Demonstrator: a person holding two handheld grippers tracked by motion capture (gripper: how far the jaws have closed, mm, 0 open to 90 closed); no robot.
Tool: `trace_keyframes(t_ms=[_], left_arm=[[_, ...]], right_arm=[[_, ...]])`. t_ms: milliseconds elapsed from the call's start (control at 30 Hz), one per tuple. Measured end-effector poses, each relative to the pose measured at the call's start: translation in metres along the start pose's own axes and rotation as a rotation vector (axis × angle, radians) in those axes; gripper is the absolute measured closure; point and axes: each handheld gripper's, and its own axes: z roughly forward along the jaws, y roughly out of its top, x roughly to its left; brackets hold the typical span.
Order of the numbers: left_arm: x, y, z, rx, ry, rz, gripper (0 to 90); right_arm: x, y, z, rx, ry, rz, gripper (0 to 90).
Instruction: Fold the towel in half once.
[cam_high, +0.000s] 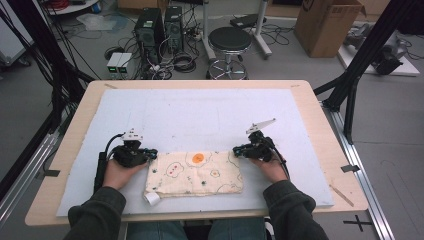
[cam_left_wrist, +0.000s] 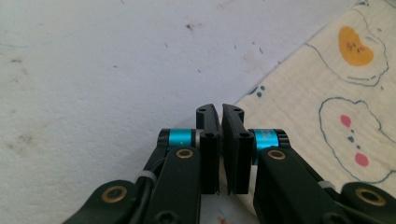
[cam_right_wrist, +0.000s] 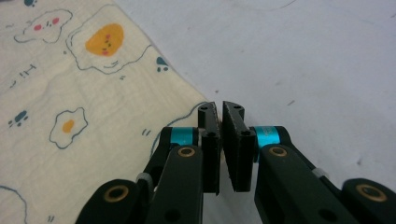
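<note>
High view: a folded cloth (cam_high: 194, 173) printed with fried eggs lies on the white mat (cam_high: 200, 115) covering the table (cam_high: 75, 125), near the person's edge. The left gripper (cam_high: 150, 154) sits at the cloth's far left corner, the right gripper (cam_high: 239, 150) at its far right corner. In both gripper views the jaws are pressed together right at the cloth's edge; whether fabric is pinched between them is unclear. Holding both far corners likely sets up a fold or spread.
</note>
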Motion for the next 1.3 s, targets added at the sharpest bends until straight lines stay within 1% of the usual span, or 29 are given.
trace_keyframes(t_ms=[100, 167, 200, 233, 267, 300, 400, 467, 533, 567, 667, 700, 767, 800, 1000, 1033, 1100, 1233, 1267, 1300], left_arm=[[-0.001, 0.003, 0.002, -0.023, 0.018, -0.001, 85.5], [-0.001, 0.007, 0.005, -0.013, 0.026, 0.004, 85.5], [-0.001, 0.01, 0.005, -0.012, 0.031, 0.012, 85.5], [-0.001, 0.013, 0.006, -0.023, 0.034, 0.008, 85.6], [-0.001, 0.015, 0.007, -0.038, 0.039, -0.001, 85.6], [0.0, 0.017, 0.007, -0.034, 0.039, 0.002, 85.6], [0.002, 0.021, 0.014, -0.039, 0.051, -0.011, 85.6], [0.004, 0.023, 0.019, -0.032, 0.056, -0.022, 85.6], [0.005, 0.025, 0.024, -0.034, 0.068, -0.025, 85.6], [0.006, 0.025, 0.025, -0.027, 0.072, -0.022, 85.6], [0.009, 0.023, 0.029, -0.017, 0.075, -0.041, 85.6], [0.011, 0.022, 0.03, -0.008, 0.074, -0.039, 85.6], [0.011, 0.022, 0.031, -0.016, 0.075, -0.044, 85.6], [0.012, 0.022, 0.031, -0.011, 0.078, -0.035, 85.5], [0.012, 0.021, 0.032, -0.017, 0.074, -0.043, 85.4], [0.012, 0.021, 0.032, -0.016, 0.074, -0.044, 85.3], [0.012, 0.021, 0.032, -0.014, 0.078, -0.04, 85.2], [0.012, 0.021, 0.032, -0.015, 0.072, -0.038, 84.9], [0.012, 0.021, 0.031, -0.011, 0.071, -0.027, 85.0], [0.012, 0.021, 0.031, -0.012, 0.072, -0.032, 85.0]], right_arm=[[-0.002, 0.003, -0.003, 0.008, -0.021, -0.012, 85.6], [-0.004, 0.008, -0.004, 0.004, -0.04, -0.02, 85.7], [-0.005, 0.01, -0.005, 0.009, -0.044, -0.015, 85.7], [-0.006, 0.012, -0.006, 0.005, -0.053, -0.021, 85.6], [-0.008, 0.014, -0.007, 0.005, -0.059, -0.017, 85.6], [-0.01, 0.015, -0.007, 0.004, -0.064, -0.009, 85.6], [-0.018, 0.016, -0.009, -0.017, -0.082, 0.005, 85.6], [-0.021, 0.017, -0.008, -0.022, -0.091, 0.011, 85.7], [-0.024, 0.016, -0.004, -0.011, -0.103, 0.021, 85.6], [-0.026, 0.015, -0.001, -0.005, -0.108, 0.024, 85.7], [-0.028, 0.015, 0.003, -0.005, -0.107, 0.034, 85.6], [-0.029, 0.015, 0.004, -0.005, -0.108, 0.028, 85.6], [-0.029, 0.014, 0.006, -0.002, -0.108, 0.026, 85.6], [-0.03, 0.014, 0.006, -0.003, -0.107, 0.029, 85.6], [-0.03, 0.014, 0.007, -0.005, -0.106, 0.031, 85.5], [-0.03, 0.014, 0.007, -0.005, -0.105, 0.042, 85.4], [-0.03, 0.013, 0.007, -0.007, -0.102, 0.047, 85.3], [-0.031, 0.013, 0.007, -0.006, -0.101, 0.044, 85.1], [-0.031, 0.013, 0.007, -0.009, -0.1, 0.046, 85.1], [-0.031, 0.013, 0.007, -0.01, -0.096, 0.049, 85.0]])
